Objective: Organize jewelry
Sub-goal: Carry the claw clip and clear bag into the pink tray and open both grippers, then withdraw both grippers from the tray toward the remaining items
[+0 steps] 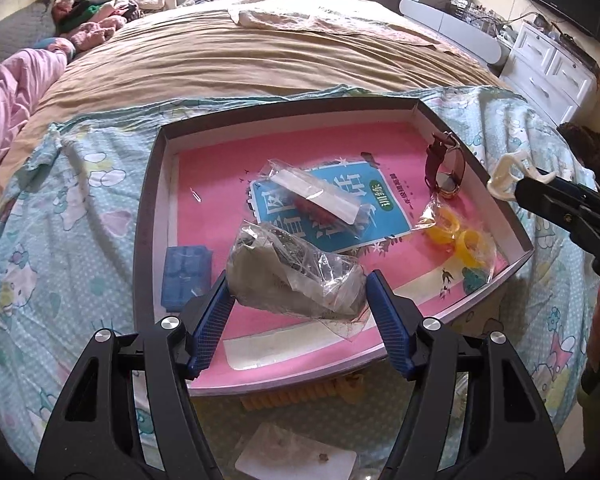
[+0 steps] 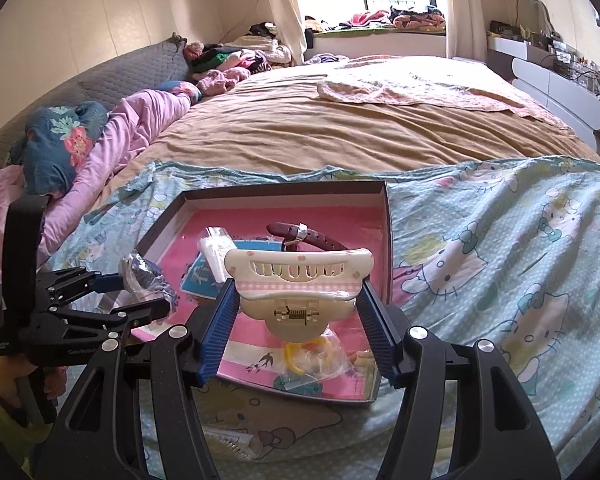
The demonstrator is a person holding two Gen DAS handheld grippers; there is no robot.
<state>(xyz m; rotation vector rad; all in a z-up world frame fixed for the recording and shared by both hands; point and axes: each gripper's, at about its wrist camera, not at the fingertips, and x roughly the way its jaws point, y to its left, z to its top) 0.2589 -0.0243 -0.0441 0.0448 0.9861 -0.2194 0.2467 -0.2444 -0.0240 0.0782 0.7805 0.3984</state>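
A shallow box point(image 1: 150, 216) with a pink lining lies on the bed. My left gripper point(image 1: 298, 280) is shut on a crumpled clear plastic bag point(image 1: 292, 272) with grey contents, just above the box's near part. My right gripper point(image 2: 298, 292) is shut on a white hair claw clip point(image 2: 298, 280), held above the box's near right corner; the clip also shows in the left wrist view point(image 1: 512, 174). In the box lie a maroon-strap watch point(image 1: 446, 166), a bag with yellow rings point(image 1: 458, 236), a clear bag with a red item point(image 1: 320, 200) and a small blue case point(image 1: 186, 276).
The box point(image 2: 388, 240) rests on a light blue cartoon-print sheet point(image 2: 500, 280) over a tan blanket point(image 1: 260, 60). A white card point(image 1: 296, 462) and an orange comb-like item point(image 1: 288, 400) lie in front of the box. Pink bedding and clothes lie at the left; white drawers point(image 1: 552, 76) stand at the right.
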